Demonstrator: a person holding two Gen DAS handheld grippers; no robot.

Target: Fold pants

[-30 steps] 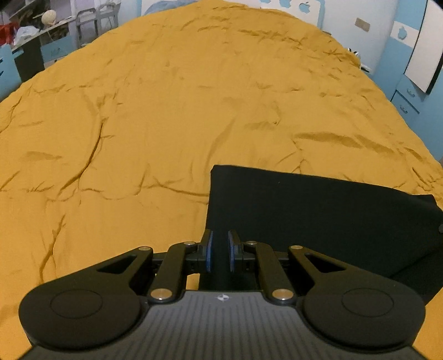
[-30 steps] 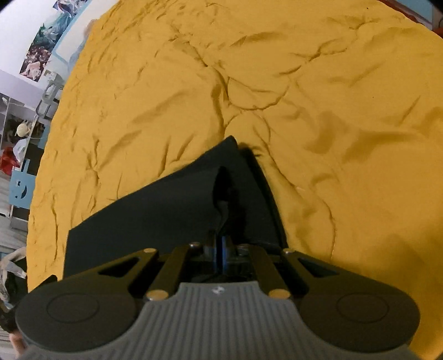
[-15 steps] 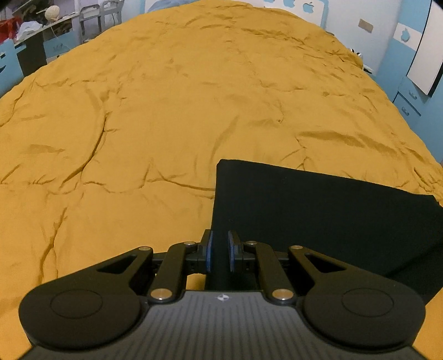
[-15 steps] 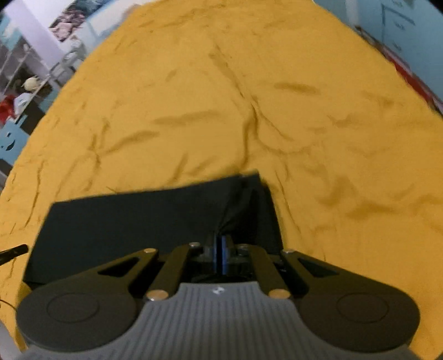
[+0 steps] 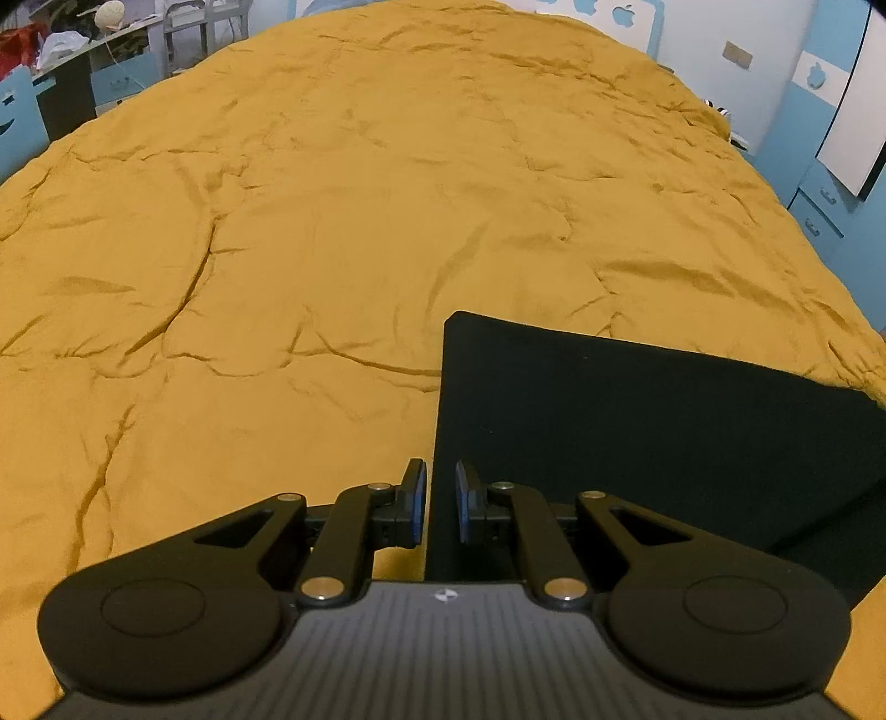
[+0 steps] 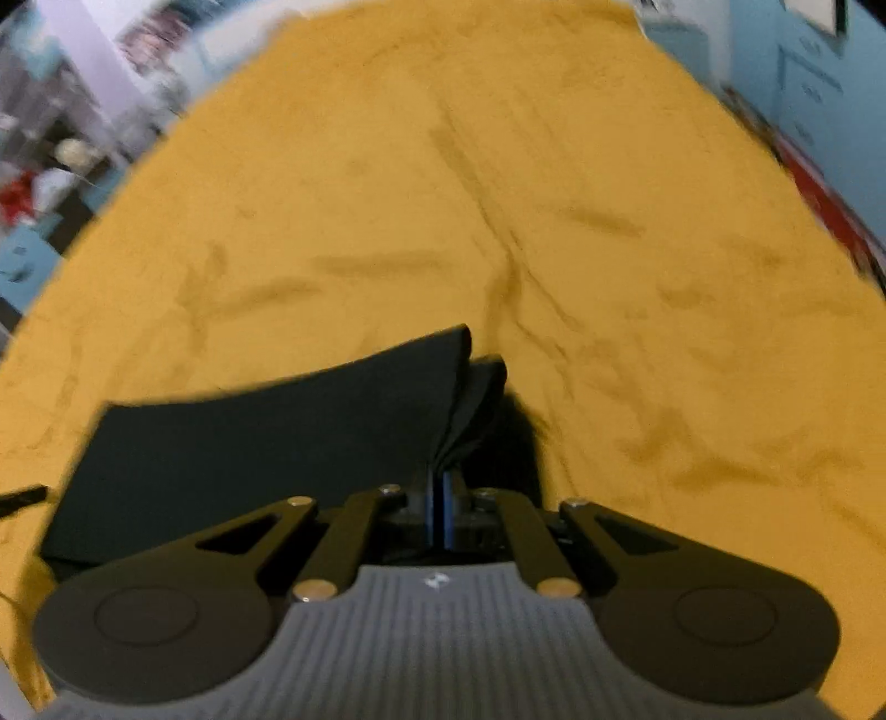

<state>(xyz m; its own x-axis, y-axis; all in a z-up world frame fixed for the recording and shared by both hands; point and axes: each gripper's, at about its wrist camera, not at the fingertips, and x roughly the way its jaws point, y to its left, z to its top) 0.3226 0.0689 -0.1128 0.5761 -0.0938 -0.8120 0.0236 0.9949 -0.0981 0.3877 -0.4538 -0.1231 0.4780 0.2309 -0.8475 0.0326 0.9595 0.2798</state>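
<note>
The black pants [image 5: 637,421] lie as a flat folded panel on the mustard-yellow bedcover [image 5: 343,221]. My left gripper [image 5: 440,507] has its blue pads a narrow gap apart around the panel's near left edge. In the right wrist view the pants [image 6: 266,443] stretch left, and my right gripper [image 6: 441,512] is shut on their bunched right corner, lifting the fabric slightly. The right wrist view is blurred by motion.
The wrinkled bedcover [image 6: 609,221] fills most of both views. Blue cabinets and a white panel [image 5: 847,111] stand at the right, and a cluttered desk [image 5: 83,44] stands at the far left. A thin dark object [image 6: 22,495] pokes in at the left edge.
My right gripper has swung, carrying the pants corner so the panel now spreads wide to the left. The left gripper has barely moved and keeps its hold on the edge.
</note>
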